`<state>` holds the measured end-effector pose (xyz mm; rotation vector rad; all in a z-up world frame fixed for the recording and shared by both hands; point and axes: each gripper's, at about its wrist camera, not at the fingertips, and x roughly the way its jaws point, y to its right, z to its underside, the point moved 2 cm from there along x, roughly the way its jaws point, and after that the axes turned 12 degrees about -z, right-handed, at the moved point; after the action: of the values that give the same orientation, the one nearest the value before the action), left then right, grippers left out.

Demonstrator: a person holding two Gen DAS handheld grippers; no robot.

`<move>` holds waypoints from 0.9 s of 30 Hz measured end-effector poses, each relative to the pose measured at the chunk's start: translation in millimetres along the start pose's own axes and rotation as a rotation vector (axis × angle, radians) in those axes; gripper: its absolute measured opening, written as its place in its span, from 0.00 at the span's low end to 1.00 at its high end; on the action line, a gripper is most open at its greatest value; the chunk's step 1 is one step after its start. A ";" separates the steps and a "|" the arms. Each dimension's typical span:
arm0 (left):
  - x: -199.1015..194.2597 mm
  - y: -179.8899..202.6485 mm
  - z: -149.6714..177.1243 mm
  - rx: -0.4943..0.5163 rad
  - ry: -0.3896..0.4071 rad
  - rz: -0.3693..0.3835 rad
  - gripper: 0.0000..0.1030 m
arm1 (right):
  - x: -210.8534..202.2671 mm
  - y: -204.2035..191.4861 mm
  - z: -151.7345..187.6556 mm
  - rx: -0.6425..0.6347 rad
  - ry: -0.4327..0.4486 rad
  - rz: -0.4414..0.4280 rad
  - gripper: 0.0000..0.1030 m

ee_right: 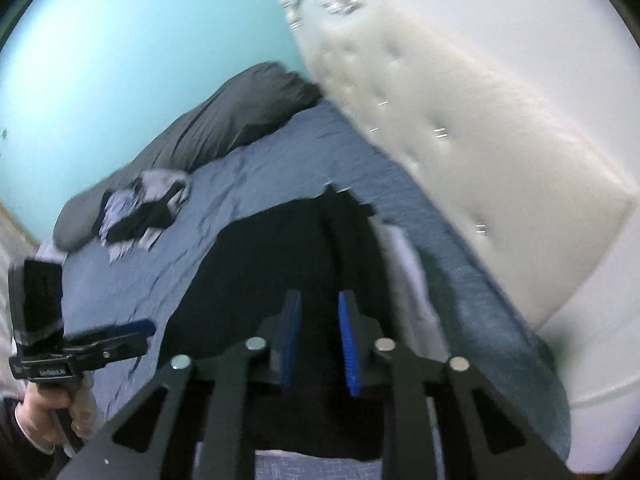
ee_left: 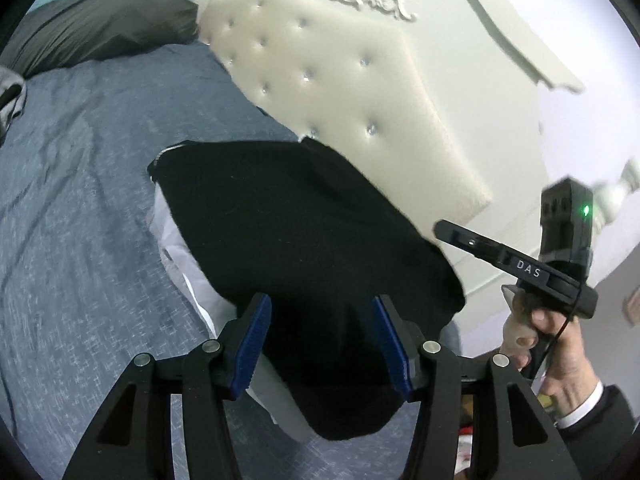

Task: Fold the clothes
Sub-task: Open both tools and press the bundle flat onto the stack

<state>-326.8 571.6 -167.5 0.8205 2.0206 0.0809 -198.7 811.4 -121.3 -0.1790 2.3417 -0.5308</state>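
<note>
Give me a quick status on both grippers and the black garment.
Left gripper open above the black garment, not gripping. Right gripper jaws narrow, nothing visibly pinched. Garment lies on white clothing on the blue bedspread. Nothing blocking.

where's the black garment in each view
Left wrist: the black garment fills the centre, running down between the open left claw.
Right wrist: the black garment sits centre-low, ahead of the right claw.
Shared landmark: the tufted cream headboard, upper right in both.
</note>
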 end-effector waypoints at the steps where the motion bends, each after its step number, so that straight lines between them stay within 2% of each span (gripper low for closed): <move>1: 0.4 -0.7 -1.3 0.004 -0.001 -0.006 0.55 | 6.0 -2.2 1.9 -0.013 -0.014 -0.003 0.11; 5: 12.0 1.8 1.5 0.013 -0.010 -0.016 0.55 | 24.2 6.6 12.5 -0.014 -0.037 0.030 0.10; 9: 19.8 1.5 5.9 0.014 -0.019 -0.019 0.55 | 33.4 25.1 22.8 0.041 -0.027 0.050 0.01; 14: 21.3 3.8 9.7 0.036 -0.025 -0.033 0.55 | 42.6 39.9 33.5 0.082 -0.032 0.058 0.00; 17: 20.0 6.1 9.9 0.052 -0.019 -0.051 0.55 | 41.7 37.9 31.9 0.087 -0.032 0.055 0.00; 20: 16.2 9.9 9.0 0.080 -0.002 -0.074 0.55 | 26.1 28.0 25.2 0.084 0.019 0.037 0.01; 23: 10.2 11.5 6.7 0.073 0.013 -0.073 0.55 | 12.8 11.4 12.6 0.024 0.060 0.005 0.01; 27: 13.2 15.7 7.3 0.077 0.004 -0.072 0.55 | 23.6 2.7 7.2 -0.002 0.012 0.009 0.01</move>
<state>-317.6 589.5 -175.7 0.7956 2.0656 -0.0360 -211.0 805.0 -141.9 -0.1663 2.3540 -0.5271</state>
